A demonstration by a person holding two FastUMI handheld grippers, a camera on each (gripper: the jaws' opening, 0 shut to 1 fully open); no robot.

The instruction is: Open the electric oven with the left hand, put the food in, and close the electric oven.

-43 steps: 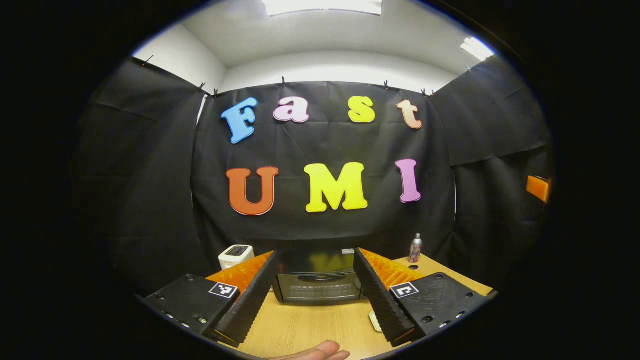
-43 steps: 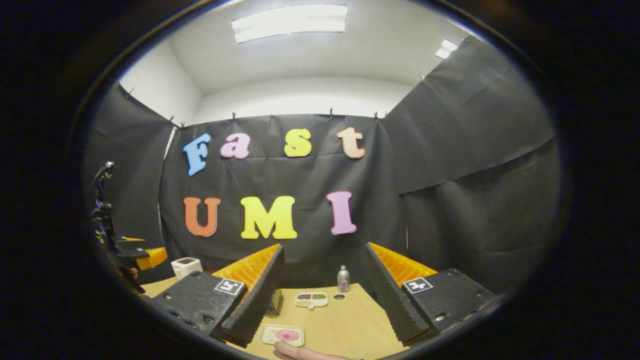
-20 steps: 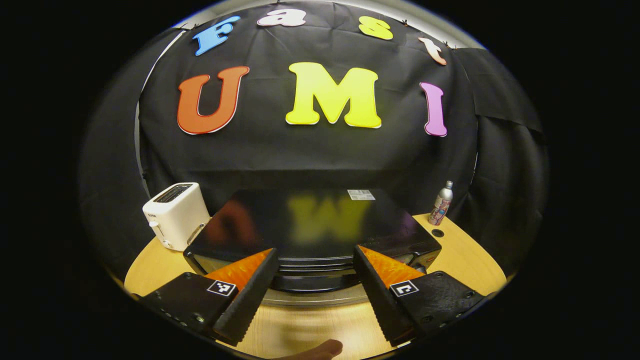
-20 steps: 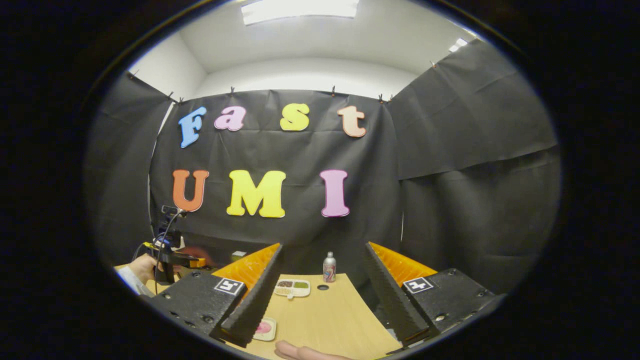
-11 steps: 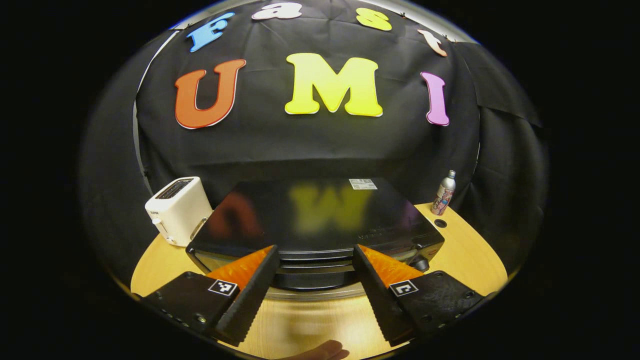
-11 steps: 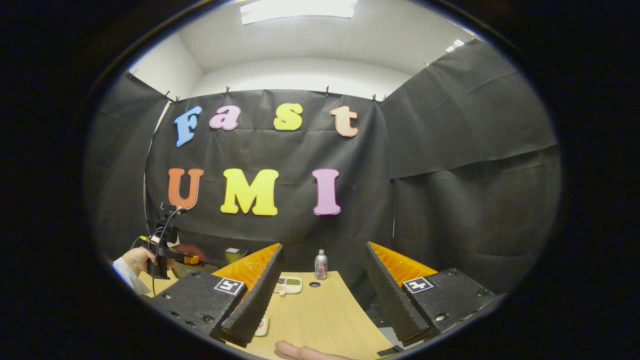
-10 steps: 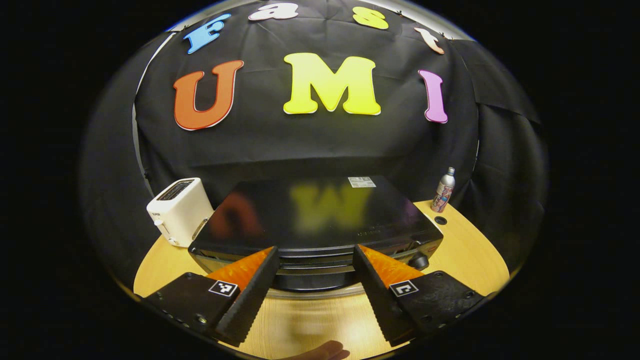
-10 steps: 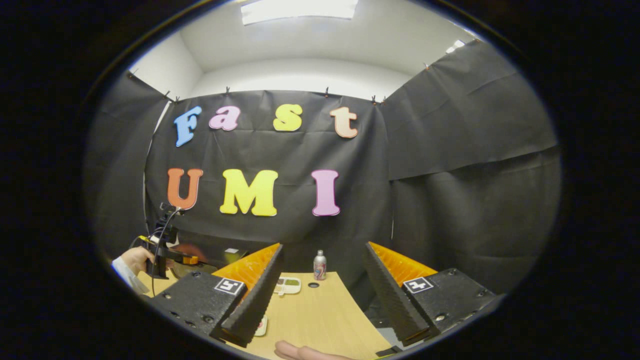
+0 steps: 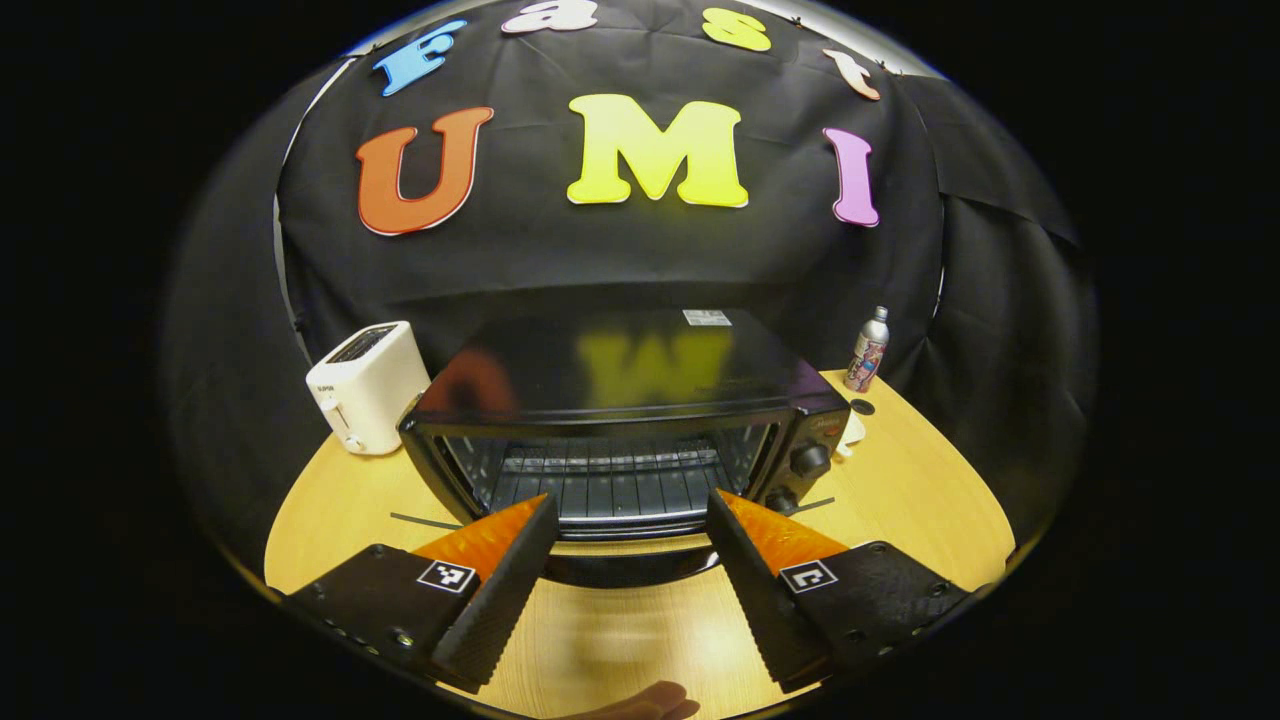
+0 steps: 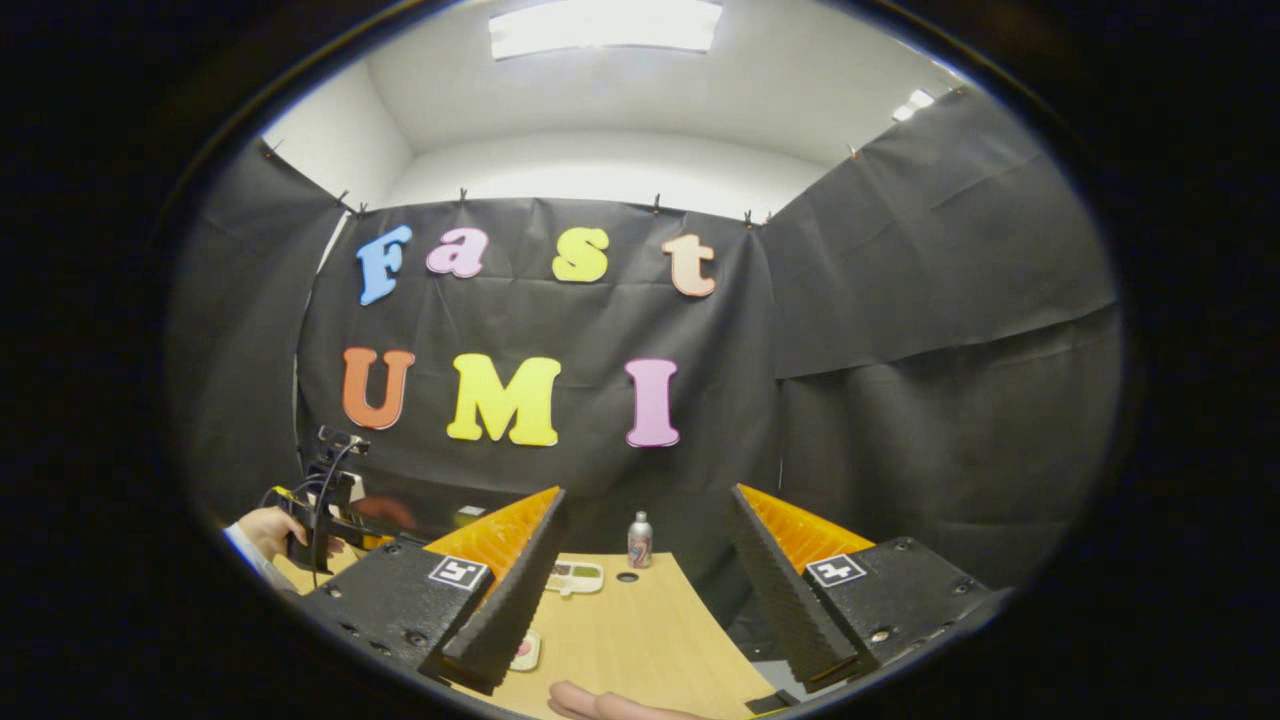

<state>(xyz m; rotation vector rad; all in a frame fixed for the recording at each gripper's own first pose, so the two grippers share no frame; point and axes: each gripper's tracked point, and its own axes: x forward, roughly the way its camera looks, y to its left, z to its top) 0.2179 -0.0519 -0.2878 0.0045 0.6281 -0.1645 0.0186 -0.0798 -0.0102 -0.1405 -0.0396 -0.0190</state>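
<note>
Wooden table (image 9: 900, 480): oven (image 9: 620, 400) door standing open; left gripper (image 9: 630, 570), right gripper (image 10: 640, 590) gaping wide, empty; fetching food plate (image 10: 524, 650) next.

Black oven (image 9: 620, 390), white toaster (image 9: 365, 385), tan table (image 9: 900, 480)
</note>
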